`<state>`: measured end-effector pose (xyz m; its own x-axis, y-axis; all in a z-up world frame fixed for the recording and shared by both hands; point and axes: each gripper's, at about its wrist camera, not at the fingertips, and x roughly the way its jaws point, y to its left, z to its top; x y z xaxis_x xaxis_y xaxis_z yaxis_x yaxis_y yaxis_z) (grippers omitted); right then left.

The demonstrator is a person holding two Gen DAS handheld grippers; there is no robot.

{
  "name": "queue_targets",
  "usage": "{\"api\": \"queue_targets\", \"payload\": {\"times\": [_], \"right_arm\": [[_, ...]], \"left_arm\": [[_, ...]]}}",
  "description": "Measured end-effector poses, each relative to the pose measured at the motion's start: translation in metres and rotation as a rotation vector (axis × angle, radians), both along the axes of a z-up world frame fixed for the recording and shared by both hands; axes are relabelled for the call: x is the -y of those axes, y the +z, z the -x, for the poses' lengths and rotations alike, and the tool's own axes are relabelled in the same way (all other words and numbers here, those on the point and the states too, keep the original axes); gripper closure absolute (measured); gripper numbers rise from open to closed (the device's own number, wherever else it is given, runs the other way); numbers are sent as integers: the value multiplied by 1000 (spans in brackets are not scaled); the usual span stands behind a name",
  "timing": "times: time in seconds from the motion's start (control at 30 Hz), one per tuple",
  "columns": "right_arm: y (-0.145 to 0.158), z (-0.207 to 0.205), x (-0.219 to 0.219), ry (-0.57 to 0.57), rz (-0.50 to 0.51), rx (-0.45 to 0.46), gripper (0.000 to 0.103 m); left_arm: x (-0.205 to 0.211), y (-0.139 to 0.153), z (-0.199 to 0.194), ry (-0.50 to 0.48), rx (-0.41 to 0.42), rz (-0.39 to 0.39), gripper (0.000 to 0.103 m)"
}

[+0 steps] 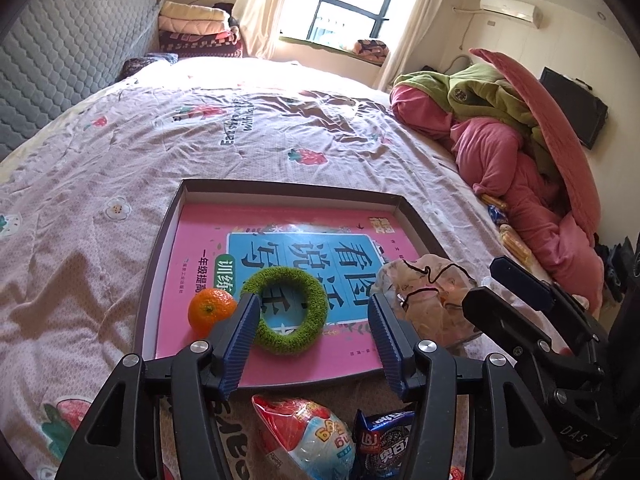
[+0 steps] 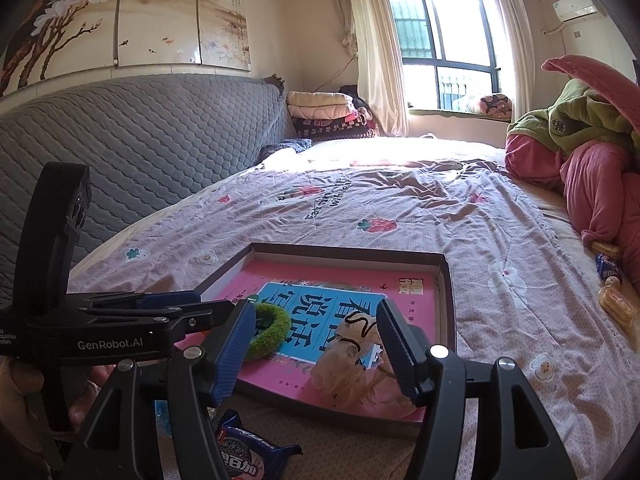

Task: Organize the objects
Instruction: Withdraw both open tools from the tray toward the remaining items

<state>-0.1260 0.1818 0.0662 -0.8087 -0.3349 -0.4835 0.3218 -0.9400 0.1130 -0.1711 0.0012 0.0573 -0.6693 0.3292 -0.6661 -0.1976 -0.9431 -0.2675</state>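
A dark shallow tray (image 1: 158, 264) (image 2: 448, 292) lies on the bed and holds a pink book (image 1: 200, 248) (image 2: 280, 276). On the book rest a green fuzzy ring (image 1: 286, 310) (image 2: 268, 332) and an orange (image 1: 212, 310); a crumpled clear bag with black string (image 1: 432, 300) (image 2: 356, 360) lies at the book's right corner. My left gripper (image 1: 316, 344) (image 2: 208, 308) is open just above the ring, its left finger beside the ring's edge. My right gripper (image 2: 318, 352) (image 1: 482, 282) is open, with the bag lying between its fingers but not pinched.
In front of the tray lie a red and white egg-shaped snack pack (image 1: 308, 436) and a dark blue cookie packet (image 1: 384, 444) (image 2: 248, 452). Pink and green bedding (image 1: 500, 140) is heaped at the right, with snacks (image 2: 616, 304) beside it. A grey quilted headboard (image 2: 140, 140) stands at the left.
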Motion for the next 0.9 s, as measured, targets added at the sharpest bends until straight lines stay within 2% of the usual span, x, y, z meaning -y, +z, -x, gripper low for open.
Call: {"api": "queue_targets", "payload": {"times": [0.43,0.9], "right_arm": [[1,-15,6,24,-80,-32,40],[-1,-31,7,79,-106,-27,40]], "left_arm": [[-1,1,-6,4,-10,54,45],[-8,0,-17,-5,-27,128,45]]}}
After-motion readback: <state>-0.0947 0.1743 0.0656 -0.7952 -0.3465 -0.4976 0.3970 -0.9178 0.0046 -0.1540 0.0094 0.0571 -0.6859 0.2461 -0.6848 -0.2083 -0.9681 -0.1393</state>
